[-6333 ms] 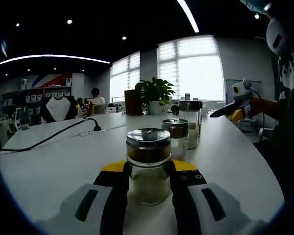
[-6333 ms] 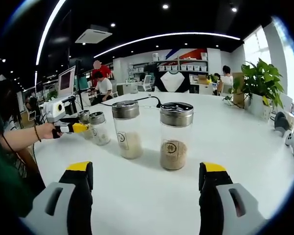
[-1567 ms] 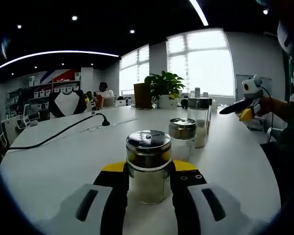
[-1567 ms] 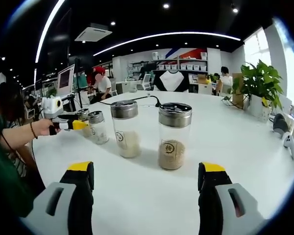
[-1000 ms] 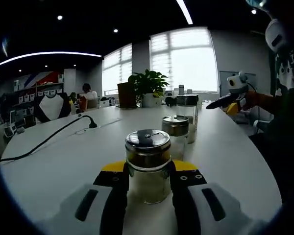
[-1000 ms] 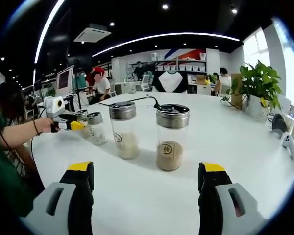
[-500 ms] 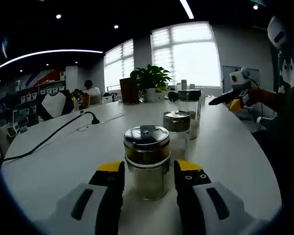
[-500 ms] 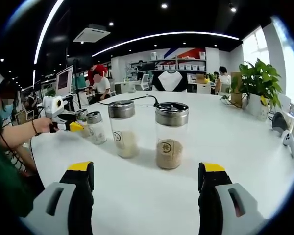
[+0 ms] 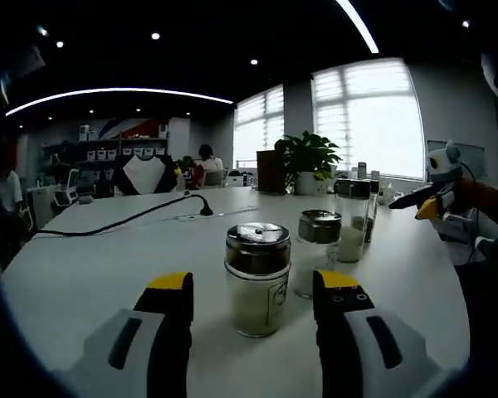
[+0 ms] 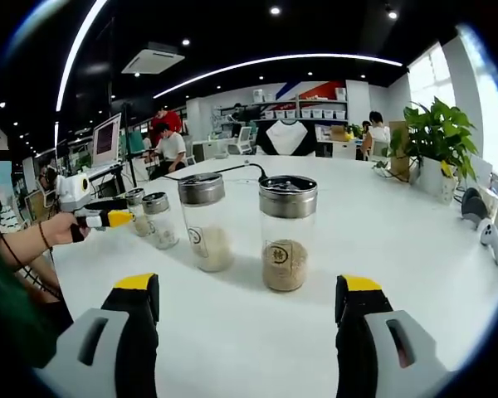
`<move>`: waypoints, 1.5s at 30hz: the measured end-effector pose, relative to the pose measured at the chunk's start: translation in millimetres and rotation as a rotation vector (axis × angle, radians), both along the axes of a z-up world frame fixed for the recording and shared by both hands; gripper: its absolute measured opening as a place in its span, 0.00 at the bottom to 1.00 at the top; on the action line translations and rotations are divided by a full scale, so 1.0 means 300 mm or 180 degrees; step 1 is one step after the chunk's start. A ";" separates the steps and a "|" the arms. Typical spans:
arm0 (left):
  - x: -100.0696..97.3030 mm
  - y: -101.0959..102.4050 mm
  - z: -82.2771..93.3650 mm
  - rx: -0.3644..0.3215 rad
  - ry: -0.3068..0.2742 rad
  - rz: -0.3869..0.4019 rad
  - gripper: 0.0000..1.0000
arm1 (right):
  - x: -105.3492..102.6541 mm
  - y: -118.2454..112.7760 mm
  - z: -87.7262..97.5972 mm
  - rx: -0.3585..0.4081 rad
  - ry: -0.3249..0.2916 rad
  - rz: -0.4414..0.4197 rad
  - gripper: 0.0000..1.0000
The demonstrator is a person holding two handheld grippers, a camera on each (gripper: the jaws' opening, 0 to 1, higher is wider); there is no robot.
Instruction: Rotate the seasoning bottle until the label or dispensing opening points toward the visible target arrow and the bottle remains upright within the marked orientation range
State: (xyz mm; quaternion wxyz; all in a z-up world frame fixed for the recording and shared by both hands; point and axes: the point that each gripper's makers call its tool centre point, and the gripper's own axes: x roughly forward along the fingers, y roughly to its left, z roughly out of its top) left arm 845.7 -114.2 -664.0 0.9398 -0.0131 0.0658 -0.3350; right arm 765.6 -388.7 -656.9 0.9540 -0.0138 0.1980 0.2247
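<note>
Released since half a second ago: left gripper jaws now spread, clear of seasoning bottle both sides; bottle upright between them on white round table. Open-plan office, dark ceiling with light strips, bright windows, potted plant far. Bottle: clear glass, metal cap, pale powder. Black cable snakes across far left. Three more jars in row to right. Right gripper jaws wide apart, empty, facing tall jar.
</note>
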 end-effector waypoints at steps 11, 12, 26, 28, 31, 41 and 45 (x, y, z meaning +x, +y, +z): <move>-0.017 -0.002 0.001 0.0045 0.0128 0.0646 0.59 | 0.004 0.017 0.002 0.0039 -0.0001 0.0023 0.89; -0.015 -0.008 -0.007 0.0064 0.0140 0.0700 0.59 | 0.005 0.017 0.003 0.0048 -0.0001 0.0011 0.89; 0.016 -0.011 -0.016 0.0096 0.0157 0.1114 0.49 | 0.002 0.019 0.002 0.0137 0.0017 -0.0007 0.88; 0.022 -0.011 -0.019 0.0085 0.0161 0.1153 0.49 | 0.001 0.018 -0.002 0.0166 0.0034 -0.0032 0.88; 0.030 -0.020 -0.027 0.0068 0.0170 0.1158 0.47 | -0.003 0.022 -0.004 0.0210 0.0048 -0.0037 0.88; 0.043 -0.019 -0.057 0.0155 0.0223 0.1118 0.34 | -0.005 0.014 -0.010 0.0203 0.0063 -0.0059 0.87; 0.040 -0.022 -0.056 0.0163 0.0210 0.1075 0.34 | -0.003 0.015 -0.013 0.0194 0.0075 -0.0055 0.87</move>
